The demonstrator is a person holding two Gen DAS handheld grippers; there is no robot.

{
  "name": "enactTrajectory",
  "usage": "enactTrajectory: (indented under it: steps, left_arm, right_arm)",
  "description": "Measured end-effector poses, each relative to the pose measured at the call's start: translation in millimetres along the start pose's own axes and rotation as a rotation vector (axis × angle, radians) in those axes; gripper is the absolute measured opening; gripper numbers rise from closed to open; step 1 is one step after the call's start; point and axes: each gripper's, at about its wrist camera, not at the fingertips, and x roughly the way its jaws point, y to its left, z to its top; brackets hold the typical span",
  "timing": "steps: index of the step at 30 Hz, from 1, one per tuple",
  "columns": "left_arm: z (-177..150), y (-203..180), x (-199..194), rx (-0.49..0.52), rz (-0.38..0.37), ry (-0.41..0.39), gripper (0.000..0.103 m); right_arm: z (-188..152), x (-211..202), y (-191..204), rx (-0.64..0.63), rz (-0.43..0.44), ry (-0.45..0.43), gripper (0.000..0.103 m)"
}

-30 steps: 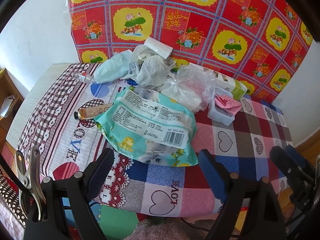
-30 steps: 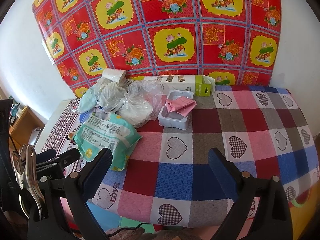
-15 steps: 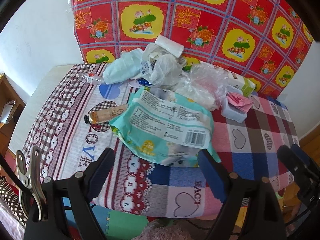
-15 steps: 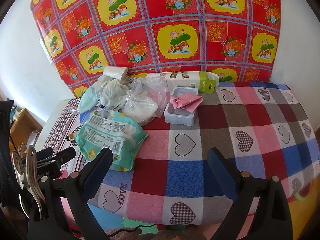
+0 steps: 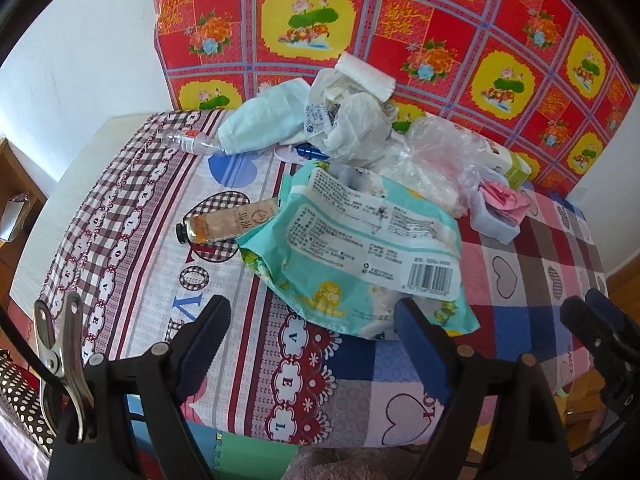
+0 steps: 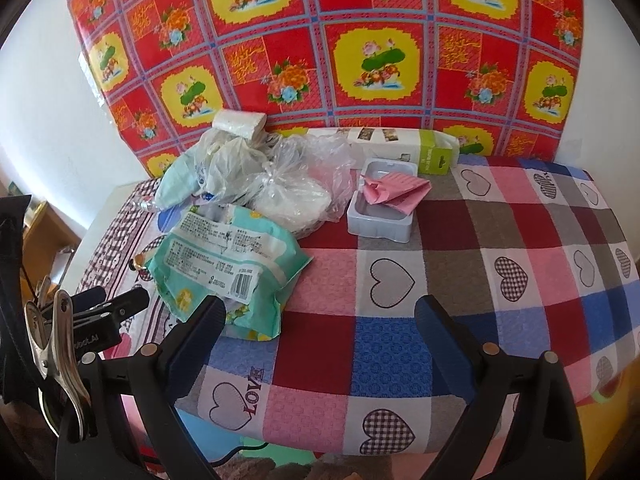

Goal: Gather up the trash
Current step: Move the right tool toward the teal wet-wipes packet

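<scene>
Here both claws, left claw [image 5: 310, 330] and right claw [image 6: 320, 326], hang spread apart and empty at the table's [image 6: 500, 248] near edge. Just beyond lies the teal wrapper [image 5: 360, 248], then the heaped plastic bags [image 6: 288, 184] near the patterned backdrop [image 6: 360, 40].

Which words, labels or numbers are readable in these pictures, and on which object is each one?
"LOVE": tablecloth, beside a heart.
"LOVE", repeated: tablecloth border.
Teal package: printed label and barcode, too small to read.
Tube: lettering blurred.
Green and white box: text unreadable.
</scene>
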Motion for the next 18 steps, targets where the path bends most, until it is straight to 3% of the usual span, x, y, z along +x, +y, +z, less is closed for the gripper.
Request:
enactTrajectory:
  steps: [18]
  left_arm:
    - [18.4, 19.5, 52.4, -0.067, 0.037, 0.081, 0.083]
  right_arm:
    - [23.3, 70.9, 11.3, -0.049, 0.086, 0.115, 0.097]
